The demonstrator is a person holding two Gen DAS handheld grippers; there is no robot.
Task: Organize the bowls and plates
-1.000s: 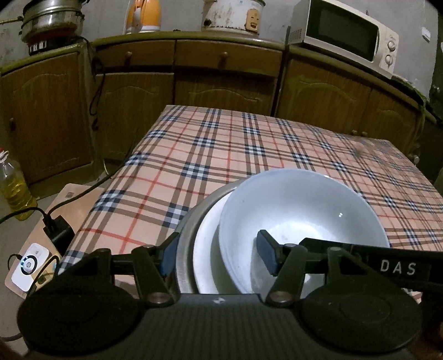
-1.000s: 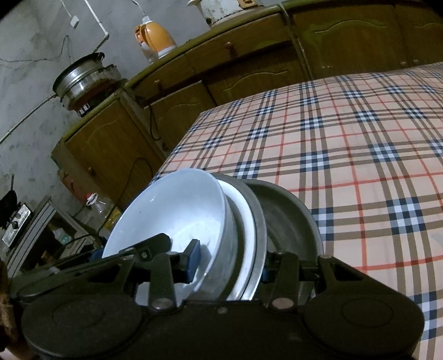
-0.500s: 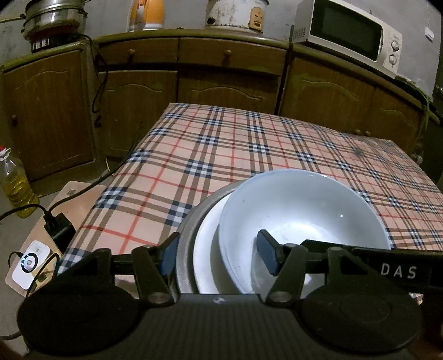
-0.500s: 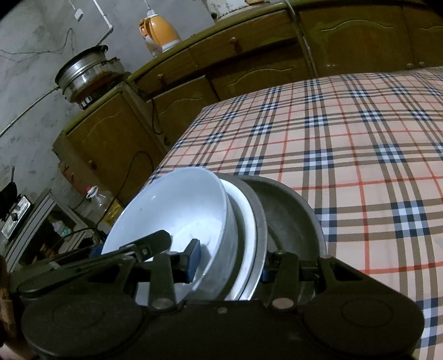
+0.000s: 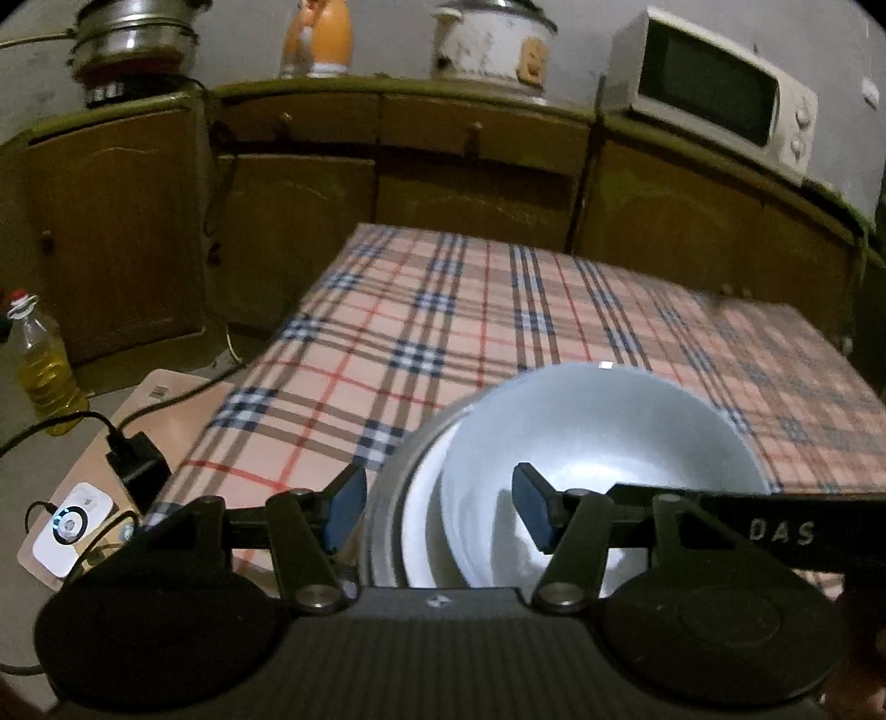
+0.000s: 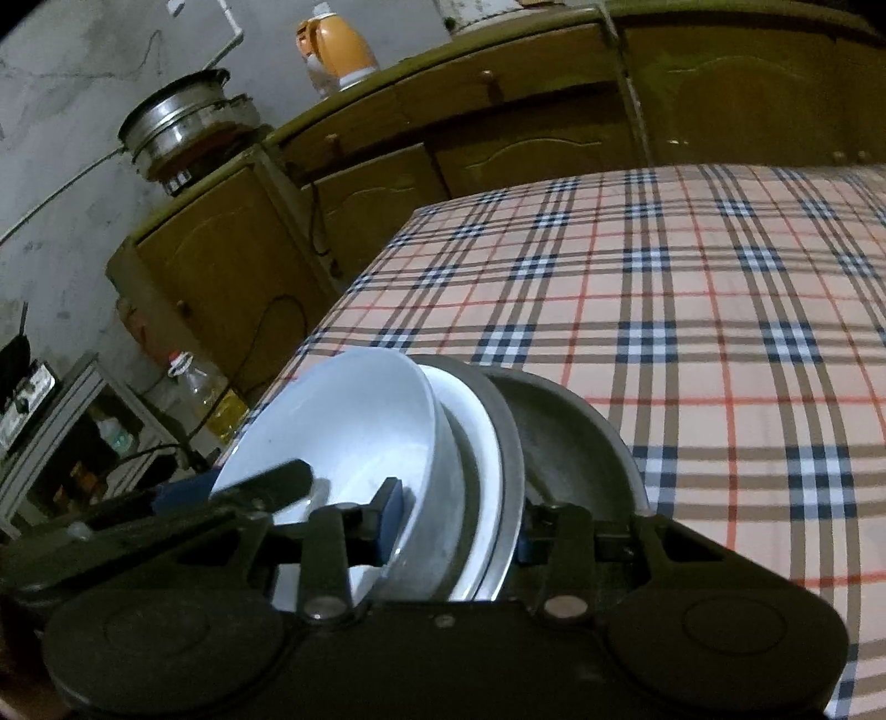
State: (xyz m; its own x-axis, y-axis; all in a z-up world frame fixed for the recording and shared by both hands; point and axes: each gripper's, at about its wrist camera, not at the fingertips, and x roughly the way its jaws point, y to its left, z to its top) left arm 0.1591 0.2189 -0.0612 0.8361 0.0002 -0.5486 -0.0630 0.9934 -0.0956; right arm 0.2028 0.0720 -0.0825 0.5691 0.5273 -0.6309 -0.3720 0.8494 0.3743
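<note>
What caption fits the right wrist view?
Right gripper jaws straddle stacked white bowl, plate and metal dish over plaid table.

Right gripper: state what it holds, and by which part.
The right gripper, jaws just closing, straddles the near rims of the nested white bowl, white plate and metal plate: one pad inside the bowl, one behind the metal plate. Grip unconfirmed.

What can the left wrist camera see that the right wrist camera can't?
Only the left wrist view shows the microwave on the counter and a small white gadget with a glowing ring on the floor.

Only the right wrist view shows a second grey metal dish behind the stack, and a shelf unit at the far left.

Both show the white bowl, the checked tablecloth, the orange kettle, the steel pot and the oil bottle.
</note>
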